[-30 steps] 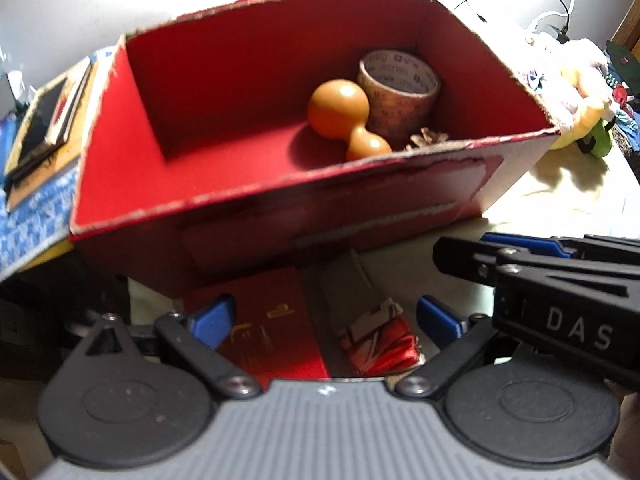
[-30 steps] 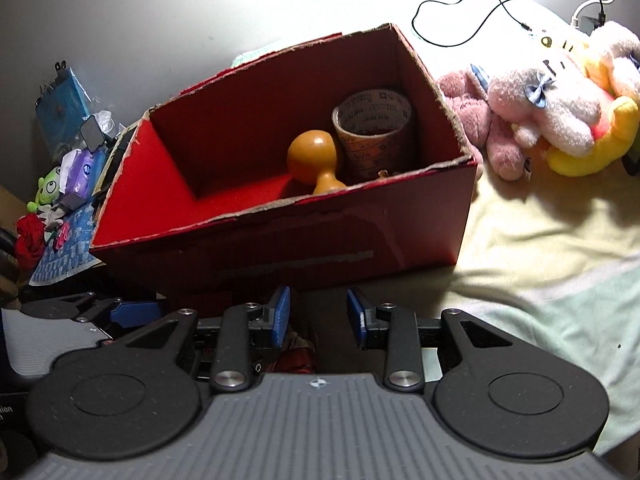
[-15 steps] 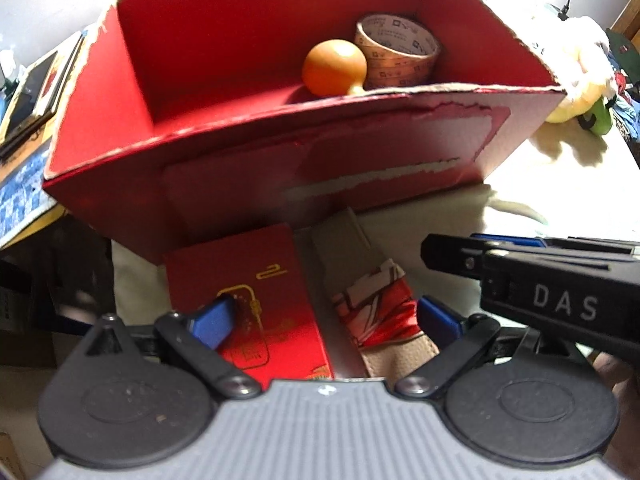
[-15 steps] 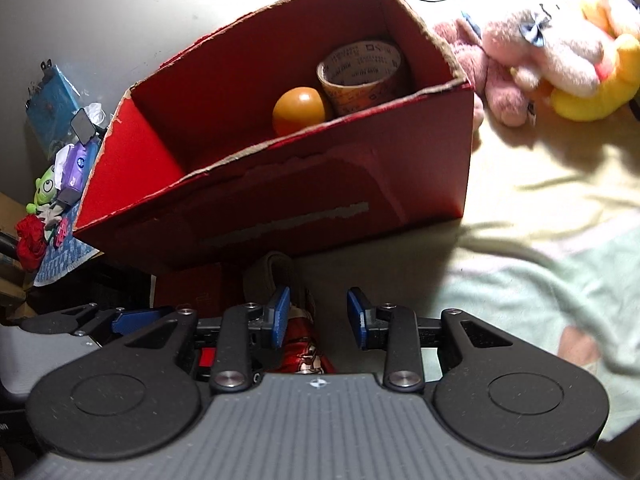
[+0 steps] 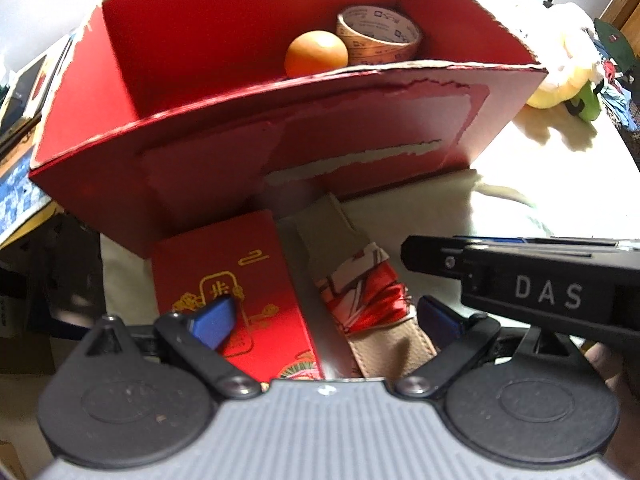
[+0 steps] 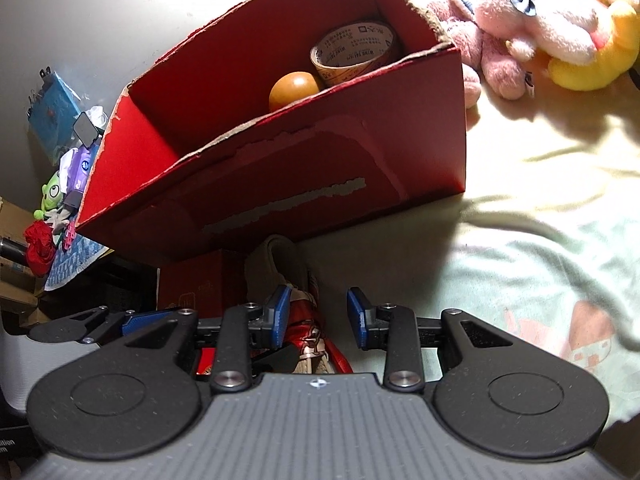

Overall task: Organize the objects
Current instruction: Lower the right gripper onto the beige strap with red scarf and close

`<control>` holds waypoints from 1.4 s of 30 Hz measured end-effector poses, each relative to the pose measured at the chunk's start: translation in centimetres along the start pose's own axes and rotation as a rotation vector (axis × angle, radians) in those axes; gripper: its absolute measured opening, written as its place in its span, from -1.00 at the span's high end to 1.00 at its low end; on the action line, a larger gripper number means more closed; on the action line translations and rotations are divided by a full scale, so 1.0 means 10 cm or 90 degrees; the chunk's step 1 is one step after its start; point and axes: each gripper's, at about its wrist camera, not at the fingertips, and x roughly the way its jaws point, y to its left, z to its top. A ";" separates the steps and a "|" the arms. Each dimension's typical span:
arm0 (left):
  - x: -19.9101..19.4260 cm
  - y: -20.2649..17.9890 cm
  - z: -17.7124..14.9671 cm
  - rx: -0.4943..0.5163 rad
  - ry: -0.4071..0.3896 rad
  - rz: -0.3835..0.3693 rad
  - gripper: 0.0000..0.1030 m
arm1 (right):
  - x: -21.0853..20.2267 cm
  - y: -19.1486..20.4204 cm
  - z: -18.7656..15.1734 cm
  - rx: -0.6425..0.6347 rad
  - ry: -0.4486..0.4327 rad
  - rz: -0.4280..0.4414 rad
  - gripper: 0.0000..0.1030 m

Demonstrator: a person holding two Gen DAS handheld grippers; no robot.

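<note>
Now both sets of fingers stand wide, holding nothing. Between the right gripper [image 6: 317, 317] fingers lies the red-wrapped strap [image 6: 310, 330], just short of the red box [image 6: 280, 184]; center it, then close squarely before lifting.

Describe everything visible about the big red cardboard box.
The red cardboard box is open-topped, with ragged torn rims and pale strips on its front wall where the surface has peeled away. It sits on the light cloth. Inside are an orange ball-shaped object and a tape roll. A red packet lies against its base.
</note>
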 end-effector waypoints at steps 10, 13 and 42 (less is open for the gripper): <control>-0.02 -0.09 -0.07 0.023 -0.010 -0.015 -0.92 | -0.06 -0.08 -0.07 0.015 -0.007 0.013 0.33; -0.04 -0.13 -0.11 0.032 -0.019 -0.041 -0.93 | -0.06 -0.13 -0.07 0.022 -0.004 0.019 0.33; 0.04 -0.37 0.00 0.015 -0.014 0.003 -0.93 | 0.07 -0.28 0.18 -0.058 0.068 0.109 0.33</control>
